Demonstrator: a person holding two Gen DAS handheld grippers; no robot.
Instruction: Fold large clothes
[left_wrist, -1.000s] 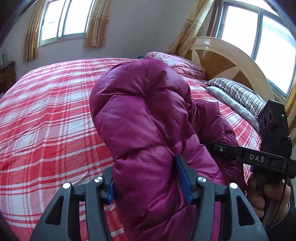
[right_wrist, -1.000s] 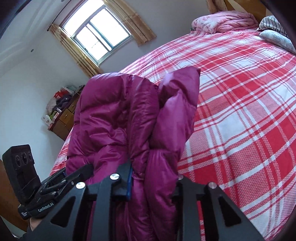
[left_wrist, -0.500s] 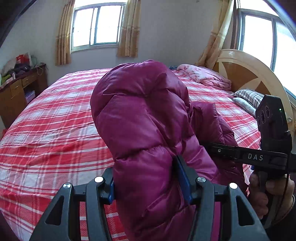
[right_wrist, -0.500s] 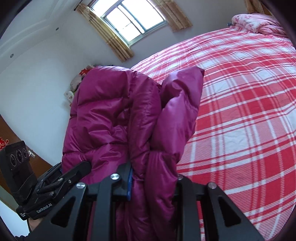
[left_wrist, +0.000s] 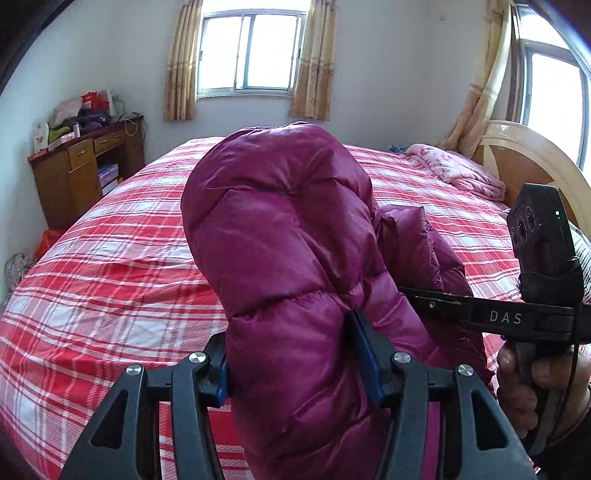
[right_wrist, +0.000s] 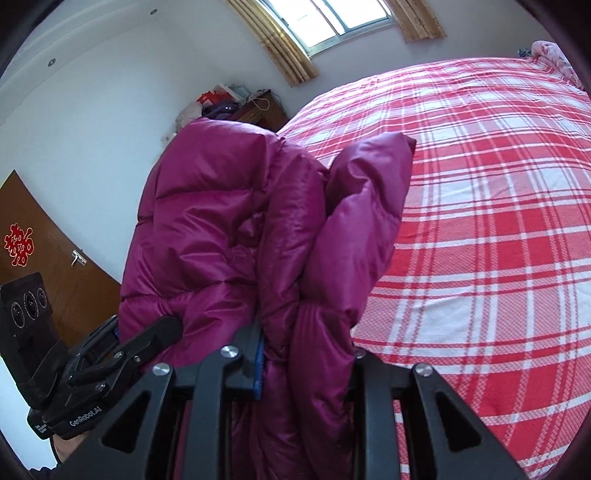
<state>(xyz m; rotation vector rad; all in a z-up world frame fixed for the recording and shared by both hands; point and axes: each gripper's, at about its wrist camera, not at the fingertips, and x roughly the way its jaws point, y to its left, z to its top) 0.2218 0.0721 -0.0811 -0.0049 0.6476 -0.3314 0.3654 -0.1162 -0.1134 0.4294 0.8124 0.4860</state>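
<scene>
While both grippers clamp it, the magenta down jacket (left_wrist: 288, 236) hangs bunched above the red plaid bed (left_wrist: 110, 280), off the cover.

Largest first: the bed fills each view from nine o'clock round to three, its cover bare, probably the surface where the jacket gets laid for folding. A wooden headboard (left_wrist: 528, 166) and a pink quilt (left_wrist: 458, 170) sit at two o'clock in the left view, a wooden dresser (left_wrist: 85, 173) at ten. The left gripper (left_wrist: 295, 365) is closed on a thick puffy fold at six o'clock; the right gripper (right_wrist: 306, 365) pinches a thinner gather, likely a sleeve or hem. Two separate grips seem meant to keep the bulky coat spread and controlled.
</scene>
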